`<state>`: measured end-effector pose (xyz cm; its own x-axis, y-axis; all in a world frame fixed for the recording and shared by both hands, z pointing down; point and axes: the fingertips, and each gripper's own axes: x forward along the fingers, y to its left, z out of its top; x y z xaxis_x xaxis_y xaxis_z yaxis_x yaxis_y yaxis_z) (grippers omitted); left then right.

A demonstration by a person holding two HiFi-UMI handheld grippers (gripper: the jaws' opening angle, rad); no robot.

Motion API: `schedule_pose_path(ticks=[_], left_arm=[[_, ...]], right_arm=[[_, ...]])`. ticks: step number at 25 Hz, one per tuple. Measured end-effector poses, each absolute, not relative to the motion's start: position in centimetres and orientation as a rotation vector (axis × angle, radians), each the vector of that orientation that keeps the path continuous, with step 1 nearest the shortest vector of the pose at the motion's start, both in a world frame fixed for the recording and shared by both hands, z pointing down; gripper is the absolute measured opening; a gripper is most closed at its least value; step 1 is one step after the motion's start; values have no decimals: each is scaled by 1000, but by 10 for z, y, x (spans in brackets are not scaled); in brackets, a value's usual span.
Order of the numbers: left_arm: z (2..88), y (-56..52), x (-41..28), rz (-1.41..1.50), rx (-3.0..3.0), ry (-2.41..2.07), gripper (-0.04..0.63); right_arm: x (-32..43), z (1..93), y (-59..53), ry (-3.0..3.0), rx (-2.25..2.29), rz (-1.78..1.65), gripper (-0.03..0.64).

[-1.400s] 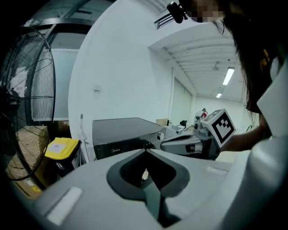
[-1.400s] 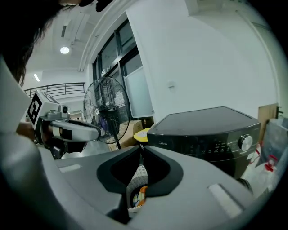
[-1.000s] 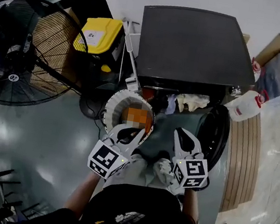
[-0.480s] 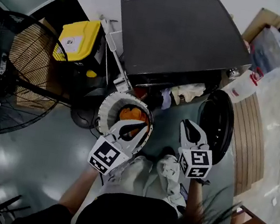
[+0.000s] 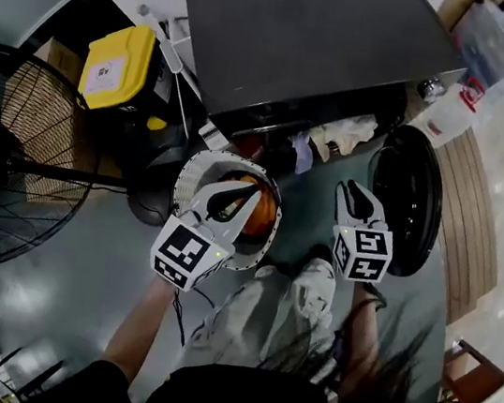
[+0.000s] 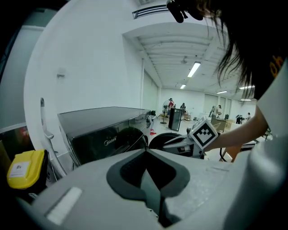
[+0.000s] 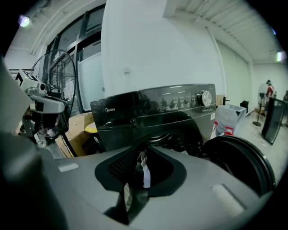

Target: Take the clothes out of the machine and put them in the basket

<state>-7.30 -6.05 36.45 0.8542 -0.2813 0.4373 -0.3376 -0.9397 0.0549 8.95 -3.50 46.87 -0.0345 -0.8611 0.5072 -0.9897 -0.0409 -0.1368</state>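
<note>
Right gripper [image 5: 356,191], jaws just cracked open on nothing, points at clothes [image 5: 343,134] bunched in the machine [image 5: 307,34] mouth ahead, while left gripper [image 5: 234,193] hangs closed and empty over the basket [image 5: 203,162] holding one orange item [image 5: 264,215], so most unloading remains.

A large open test hall or lab is shown, not a home. A dark grey front-loading washing machine [image 5: 304,52] is set at 12 o'clock on a glossy grey poured floor [image 5: 55,307]. A big black wire-caged industrial fan [image 5: 12,158] is placed at 9 o'clock and a yellow plastic carry case [image 5: 117,65] at 11 o'clock. In the left gripper view, long strip lights [image 6: 194,69] are seen on a high white ceiling, and distant standing people [image 6: 171,102] far down the room.
</note>
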Motion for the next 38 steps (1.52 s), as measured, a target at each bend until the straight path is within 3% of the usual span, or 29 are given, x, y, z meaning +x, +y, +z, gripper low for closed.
schedule_pose_path(ticks=[19, 38], left_arm=[[473, -95, 3, 733, 2827, -502, 0], [524, -102, 35, 896, 2781, -515, 0]], right_arm=[[174, 631, -122, -1889, 1890, 859, 118], [199, 725, -178, -1805, 1604, 734, 230]])
